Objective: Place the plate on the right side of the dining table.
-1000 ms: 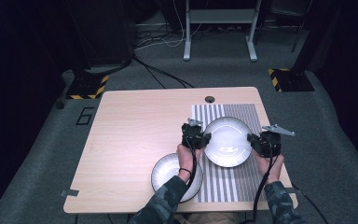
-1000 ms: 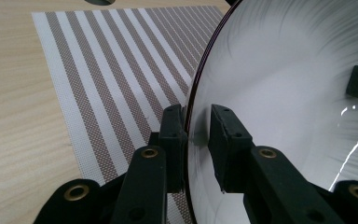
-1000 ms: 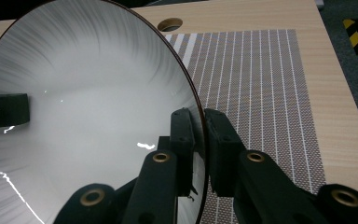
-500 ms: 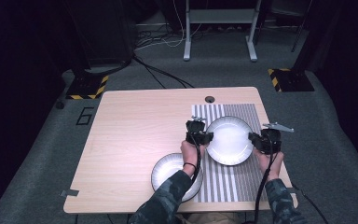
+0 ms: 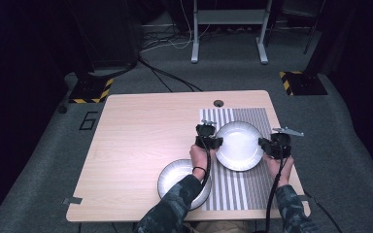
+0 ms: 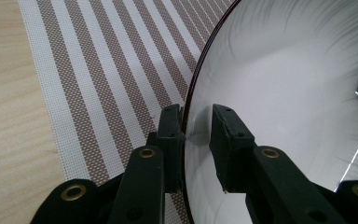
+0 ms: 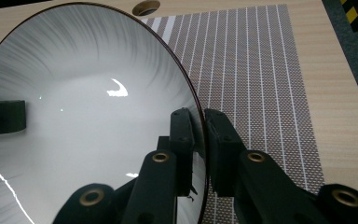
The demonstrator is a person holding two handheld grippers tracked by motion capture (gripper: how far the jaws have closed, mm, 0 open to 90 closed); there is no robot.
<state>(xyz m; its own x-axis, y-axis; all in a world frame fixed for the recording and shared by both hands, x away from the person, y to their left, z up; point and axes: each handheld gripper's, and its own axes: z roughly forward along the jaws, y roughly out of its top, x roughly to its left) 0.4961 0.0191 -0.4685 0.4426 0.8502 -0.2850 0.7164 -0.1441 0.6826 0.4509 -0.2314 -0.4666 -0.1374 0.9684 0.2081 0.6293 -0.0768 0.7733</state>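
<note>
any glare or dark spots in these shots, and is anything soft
High view: room around the table is near black, and the picture is a bit soft. Right gripper view: bright glints on the plate. Left gripper view: a glint streak at the plate's right edge; mat weave stays sharp.

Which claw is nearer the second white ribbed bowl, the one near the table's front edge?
Left. The left claw grips the held white bowl just beyond the second white ribbed bowl, beside its far right rim. The right claw clamps the held bowl's opposite rim, farther away.

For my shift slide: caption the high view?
Left gripper and right gripper clamp opposite rims of a white plate over the striped placemat.
</note>
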